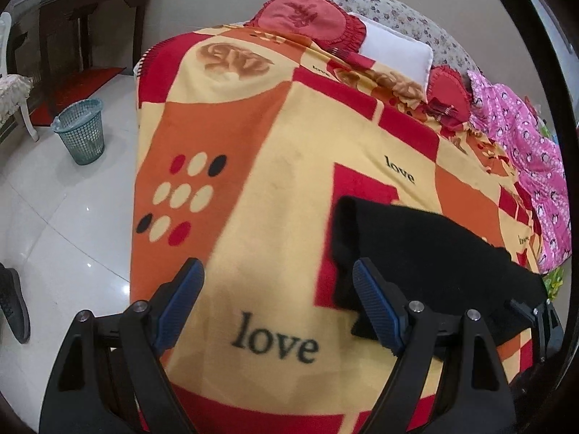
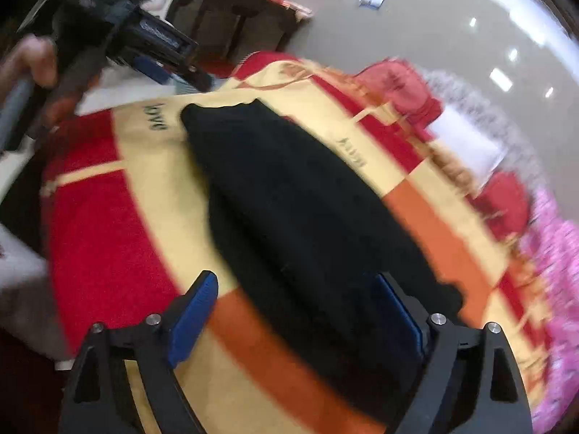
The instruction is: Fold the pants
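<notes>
Black pants [image 1: 419, 253] lie on a red, orange and cream blanket [image 1: 275, 166] that covers the bed. In the left wrist view they sit to the right, under my right finger. My left gripper [image 1: 277, 271] is open and empty above the blanket, just left of the pants' end. In the blurred right wrist view the pants [image 2: 296, 202] stretch away as a long dark strip. My right gripper [image 2: 293, 285] is open, its jaws standing either side of the pants' near end. The other gripper [image 2: 152, 43] shows at the upper left there.
Red frilled cushions [image 1: 307, 18], a white pillow [image 1: 398, 50] and pink patterned cloth [image 1: 524, 152] lie at the head and right side of the bed. A green mesh bin [image 1: 79, 130] stands on the white tiled floor at left, near a dark wooden table [image 1: 90, 11].
</notes>
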Motion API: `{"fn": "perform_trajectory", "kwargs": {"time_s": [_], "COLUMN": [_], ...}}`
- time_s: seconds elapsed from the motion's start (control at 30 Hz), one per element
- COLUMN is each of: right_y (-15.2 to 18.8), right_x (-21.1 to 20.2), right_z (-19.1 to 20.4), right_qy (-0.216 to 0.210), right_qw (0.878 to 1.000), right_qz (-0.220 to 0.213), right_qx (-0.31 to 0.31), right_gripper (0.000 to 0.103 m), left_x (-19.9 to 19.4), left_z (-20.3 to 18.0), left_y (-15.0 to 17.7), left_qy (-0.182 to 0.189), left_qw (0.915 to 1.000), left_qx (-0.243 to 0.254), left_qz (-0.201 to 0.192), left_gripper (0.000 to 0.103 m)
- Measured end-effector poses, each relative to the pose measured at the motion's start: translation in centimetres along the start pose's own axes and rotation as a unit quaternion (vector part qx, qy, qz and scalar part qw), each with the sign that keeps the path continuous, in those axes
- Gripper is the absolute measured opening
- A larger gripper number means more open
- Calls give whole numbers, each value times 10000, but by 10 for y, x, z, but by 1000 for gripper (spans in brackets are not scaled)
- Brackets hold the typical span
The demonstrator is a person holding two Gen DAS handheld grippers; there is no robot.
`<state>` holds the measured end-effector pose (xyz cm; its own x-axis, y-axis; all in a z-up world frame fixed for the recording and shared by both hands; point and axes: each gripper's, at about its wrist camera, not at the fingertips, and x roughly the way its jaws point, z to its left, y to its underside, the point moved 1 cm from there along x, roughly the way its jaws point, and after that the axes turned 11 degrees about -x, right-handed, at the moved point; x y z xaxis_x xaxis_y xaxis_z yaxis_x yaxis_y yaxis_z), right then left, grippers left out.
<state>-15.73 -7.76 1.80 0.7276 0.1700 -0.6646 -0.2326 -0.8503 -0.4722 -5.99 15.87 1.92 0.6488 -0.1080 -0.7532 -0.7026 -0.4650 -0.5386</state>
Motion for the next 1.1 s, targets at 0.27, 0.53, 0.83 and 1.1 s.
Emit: {"fn": "perform_trajectory", "kwargs": {"time_s": [0.27, 0.53, 0.83, 1.1], "right_y": [-37, -36, -45, -79], "right_x": [24, 3, -1, 49], "right_z": [-34, -127, -62, -7], "right_qy": [114, -1636, -1975, -1755], "right_qw": [9981, 9343, 9566, 9764], "right_qz": [-195, -1030, -614, -228], "right_qx": [574, 2996, 2053, 1235], "right_gripper": [88, 90, 90, 36], "left_x": [-6, -6, -4, -1], "left_z": [6, 15, 12, 14], "left_y": [-12, -19, -21, -24], "left_qy": [121, 228, 400, 438], "left_qw": [9998, 9995, 9991, 9989], "left_qx": [-67, -210, -109, -146], "left_qz": [-141, -114, -22, 69], "left_gripper": [84, 84, 84, 84]}}
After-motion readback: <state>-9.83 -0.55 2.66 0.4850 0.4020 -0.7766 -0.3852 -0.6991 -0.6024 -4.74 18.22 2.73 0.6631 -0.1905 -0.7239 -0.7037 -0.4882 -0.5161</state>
